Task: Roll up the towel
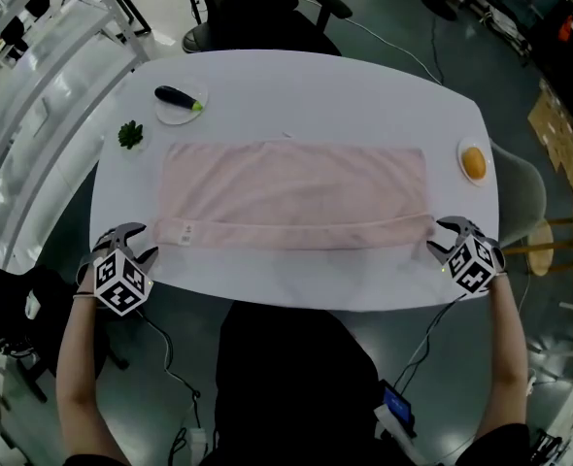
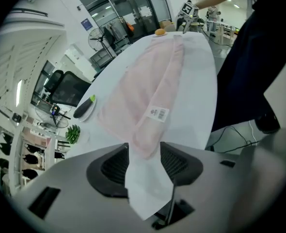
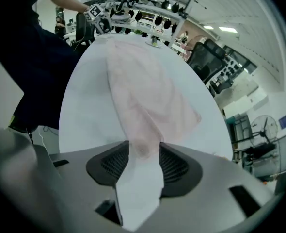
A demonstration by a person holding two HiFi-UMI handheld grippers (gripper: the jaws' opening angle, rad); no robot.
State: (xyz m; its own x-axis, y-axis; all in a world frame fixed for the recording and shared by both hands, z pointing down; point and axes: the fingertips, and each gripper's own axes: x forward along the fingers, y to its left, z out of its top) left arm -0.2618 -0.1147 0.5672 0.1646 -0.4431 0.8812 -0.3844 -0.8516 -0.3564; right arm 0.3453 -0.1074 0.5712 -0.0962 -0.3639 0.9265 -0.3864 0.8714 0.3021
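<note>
The towel is spread on the desk with its near edge rolled, eggplant and greens off its left end, orange off its right. The jaws of the left gripper and right gripper stand apart at the roll's ends, pressing nothing. The label shows plainly only in the left gripper view.

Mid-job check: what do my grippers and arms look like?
Left gripper and right gripper match: dark curved jaws, each carrying a white cube of black square markers. Up close, the bodies are grey, the pads black and ribbed. A thin cable trails from each. The forearms have no sleeves; the top is dark.
</note>
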